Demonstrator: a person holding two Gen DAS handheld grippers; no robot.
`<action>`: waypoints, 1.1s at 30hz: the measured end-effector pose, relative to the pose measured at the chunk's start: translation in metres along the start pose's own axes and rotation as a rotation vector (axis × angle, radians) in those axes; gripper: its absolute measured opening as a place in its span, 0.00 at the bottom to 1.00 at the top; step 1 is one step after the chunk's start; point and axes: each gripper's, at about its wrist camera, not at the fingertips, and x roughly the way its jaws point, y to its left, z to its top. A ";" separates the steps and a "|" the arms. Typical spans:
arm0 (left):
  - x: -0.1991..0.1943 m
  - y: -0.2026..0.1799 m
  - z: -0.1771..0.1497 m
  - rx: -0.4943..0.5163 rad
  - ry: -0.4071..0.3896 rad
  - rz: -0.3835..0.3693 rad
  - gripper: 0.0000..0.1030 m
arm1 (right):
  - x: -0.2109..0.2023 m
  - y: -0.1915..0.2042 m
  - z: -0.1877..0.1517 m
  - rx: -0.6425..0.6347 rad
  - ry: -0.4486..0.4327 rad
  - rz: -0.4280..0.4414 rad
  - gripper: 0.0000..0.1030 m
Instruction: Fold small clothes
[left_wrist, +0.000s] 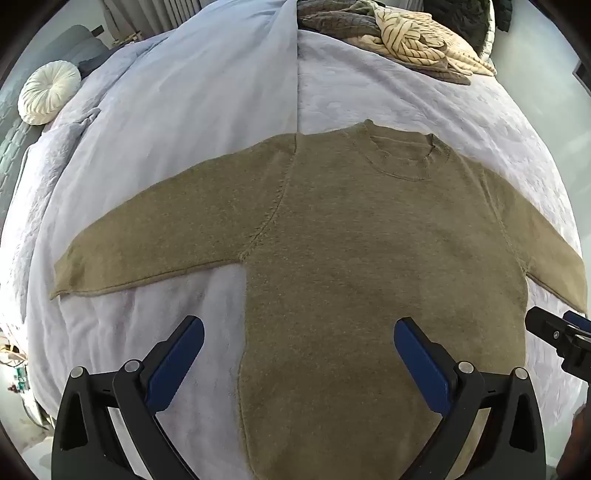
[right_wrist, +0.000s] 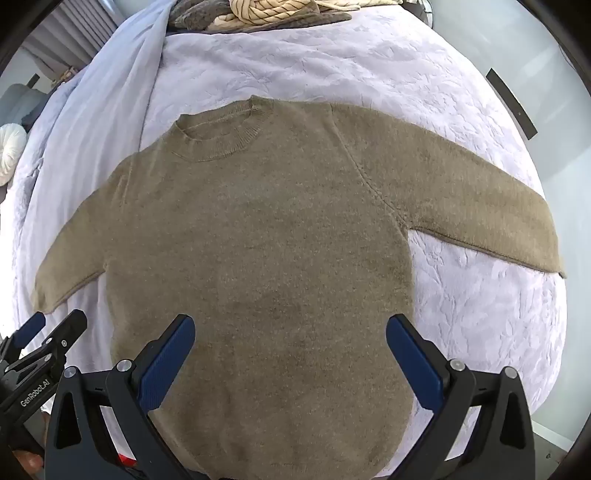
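Olive-brown knit, a small sweater (left_wrist: 332, 236) lies flat and face up on the pale lavender bed (left_wrist: 184, 110), both sleeves spread out to the sides and the collar toward the top of each frame. Only the left wrist view shows the whole round cream cushion (left_wrist: 50, 96) at its upper left, and it gives more of the heap of clothes (left_wrist: 406, 40), a cream striped piece on top, at the top right; the right wrist view crops that heap to a strip along its top edge and reduces the cushion to a sliver at the left edge. Only the right wrist view takes in the full sleeve end at the right of the frame, and a dark bar (right_wrist: 511, 103) on the pale surface at upper right. The left claw (left_wrist: 299, 341) stands spread as wide as it goes above the sweater's lower left side, blue pads clear of the fabric, gripping nothing. The right claw (right_wrist: 290, 338) is equally wide, hanging over the lower body of the sweater, also empty. Each claw shows at the other view's lower corner.
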 end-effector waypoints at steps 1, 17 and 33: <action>0.000 0.000 0.000 0.000 -0.003 -0.001 1.00 | -0.001 0.000 0.000 0.003 0.002 0.001 1.00; 0.000 0.006 -0.002 -0.012 0.022 -0.020 1.00 | -0.002 0.002 -0.002 0.005 -0.013 -0.001 1.00; 0.001 0.005 -0.004 -0.017 0.034 -0.023 1.00 | -0.005 0.008 -0.002 -0.013 -0.016 -0.020 1.00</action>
